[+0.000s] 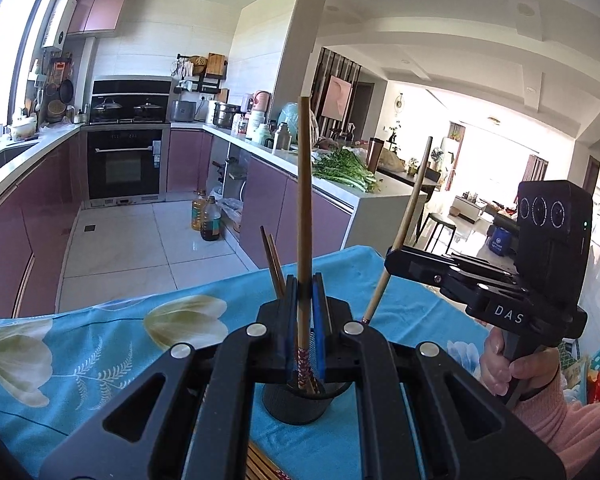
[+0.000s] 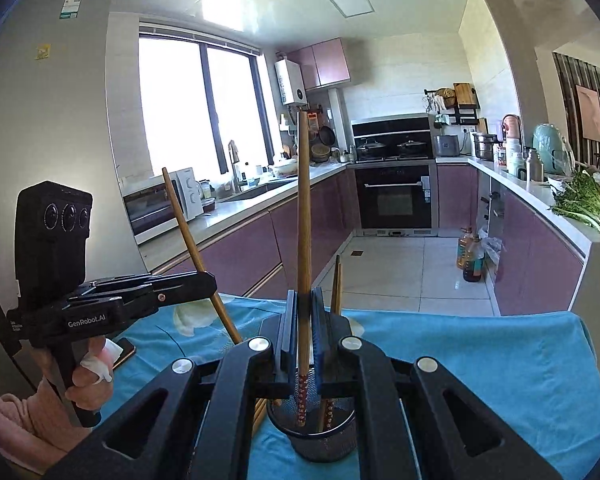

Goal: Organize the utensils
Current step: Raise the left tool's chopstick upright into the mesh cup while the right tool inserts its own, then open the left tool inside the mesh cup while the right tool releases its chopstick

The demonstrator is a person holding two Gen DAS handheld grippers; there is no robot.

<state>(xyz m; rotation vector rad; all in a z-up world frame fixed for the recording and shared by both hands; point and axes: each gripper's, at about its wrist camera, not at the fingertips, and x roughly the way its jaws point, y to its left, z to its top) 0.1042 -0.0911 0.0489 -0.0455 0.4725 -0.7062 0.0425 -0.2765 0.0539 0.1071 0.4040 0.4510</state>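
Observation:
My left gripper [image 1: 303,292] is shut on a wooden chopstick [image 1: 303,200] held upright, its patterned tip inside a black mesh holder [image 1: 296,402] on the blue cloth. Two more chopsticks [image 1: 272,260] lean in the holder. My right gripper [image 2: 303,308] is shut on another upright chopstick [image 2: 303,216], its patterned tip over the same holder [image 2: 314,436]. Each gripper shows in the other's view: the right one [image 1: 392,258] with its chopstick [image 1: 410,208], the left one [image 2: 210,280] with its chopstick [image 2: 192,240].
The table carries a blue floral cloth [image 1: 100,344]. More chopsticks [image 2: 260,412] lie beside the holder. A phone [image 2: 122,350] lies at the table's left. Purple kitchen cabinets [image 2: 244,252], oil bottles [image 1: 206,216] on the floor and greens [image 1: 344,168] on the counter stand beyond.

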